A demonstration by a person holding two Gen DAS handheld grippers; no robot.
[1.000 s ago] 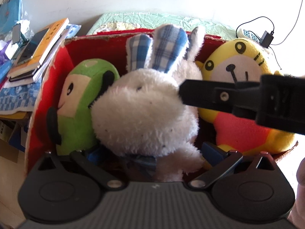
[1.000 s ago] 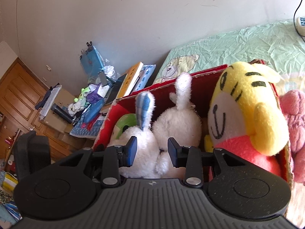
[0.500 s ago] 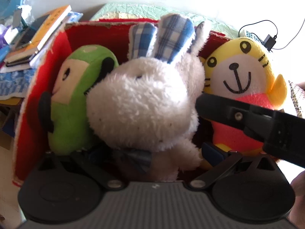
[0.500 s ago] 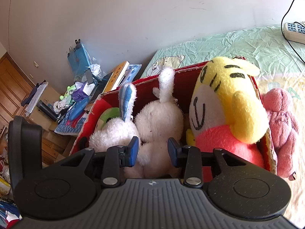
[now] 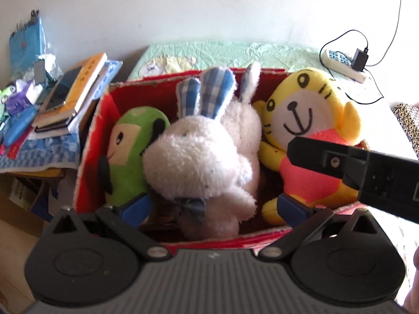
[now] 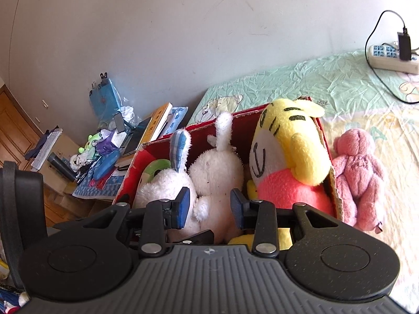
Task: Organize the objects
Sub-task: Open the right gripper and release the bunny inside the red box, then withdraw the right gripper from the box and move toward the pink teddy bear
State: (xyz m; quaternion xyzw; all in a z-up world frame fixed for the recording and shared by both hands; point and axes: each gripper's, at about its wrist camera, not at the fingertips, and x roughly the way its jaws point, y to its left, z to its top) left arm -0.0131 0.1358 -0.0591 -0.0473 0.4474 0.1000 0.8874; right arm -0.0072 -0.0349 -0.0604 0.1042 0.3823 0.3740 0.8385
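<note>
A red cardboard box [image 5: 89, 157] sits on a bed with a pale green sheet [image 6: 327, 83]. Packed upright inside it are a green plush [image 5: 125, 157], a white rabbit plush with blue checked ears [image 5: 199, 157] and a yellow tiger plush [image 5: 309, 120]. A pink plush [image 6: 358, 175] lies outside, on the sheet, touching the box's right wall.

My left claw [image 5: 214, 206] hangs spread wide over the box's near edge, with the rabbit's lower body between its blue pads, and grips nothing. My right claw [image 6: 209, 205] is nearly closed and empty, with a small gap between its pads; it hovers just in front of the white plush.

The pink plush looks like the piece not yet put away (my reading, not a certainty). The box is already crowded, so pushing it in could tip the tiger over the low wall. Soft fur may also slip from a shallow pinch. A power strip [image 6: 392, 60] and its cable lie well apart, further up the bed.
</note>
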